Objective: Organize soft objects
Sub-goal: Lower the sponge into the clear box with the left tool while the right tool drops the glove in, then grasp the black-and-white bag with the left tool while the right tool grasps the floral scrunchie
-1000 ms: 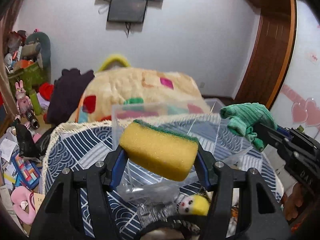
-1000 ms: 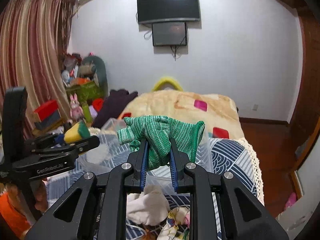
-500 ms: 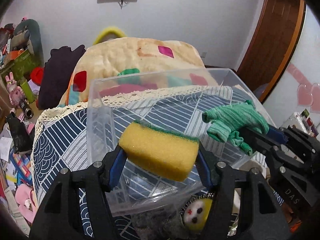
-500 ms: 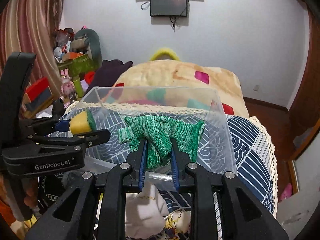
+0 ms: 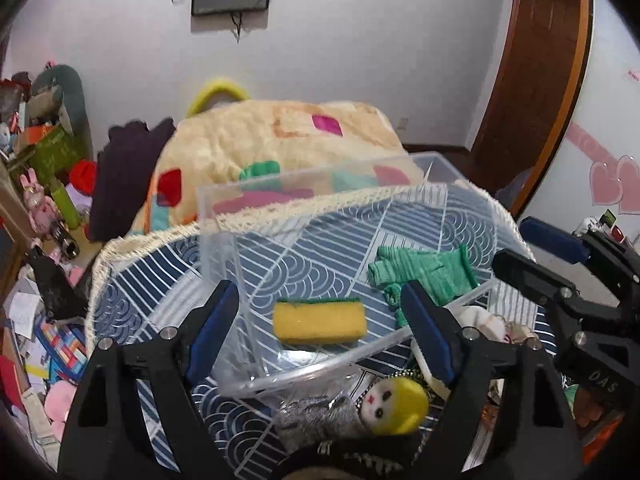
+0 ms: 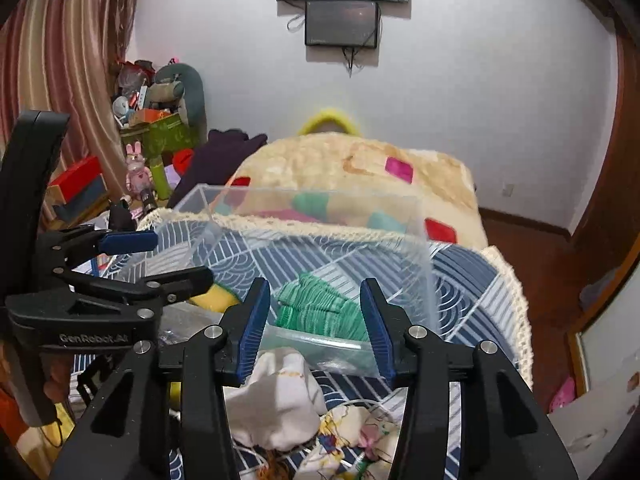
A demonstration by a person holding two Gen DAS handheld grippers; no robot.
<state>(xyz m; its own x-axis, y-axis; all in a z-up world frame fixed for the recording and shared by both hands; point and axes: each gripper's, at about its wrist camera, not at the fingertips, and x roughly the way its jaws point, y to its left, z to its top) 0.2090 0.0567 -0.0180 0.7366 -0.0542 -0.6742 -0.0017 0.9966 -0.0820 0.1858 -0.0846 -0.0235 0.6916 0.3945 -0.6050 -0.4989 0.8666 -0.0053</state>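
Sponge (image 5: 320, 322): yellow block with a thin green scouring layer on its far side, lying flat on the floor of the clear bin (image 5: 224, 252), toward its near left corner.
Glove (image 5: 424, 274): green knit, crumpled, fingers pointing left, in the same bin toward its right side, apart from the sponge.
Left gripper (image 5: 320, 320): jaws opening, blue pads clear of the sponge on both sides.
Right gripper (image 6: 314, 322): jaws opening, nothing pressed; the glove lies beyond them in the bin.
Tablecloth (image 5: 160, 276): blue with white wave pattern and a lace edge, under the bin.
Doll (image 5: 394, 402): yellow-haired, outside the bin at its near edge.
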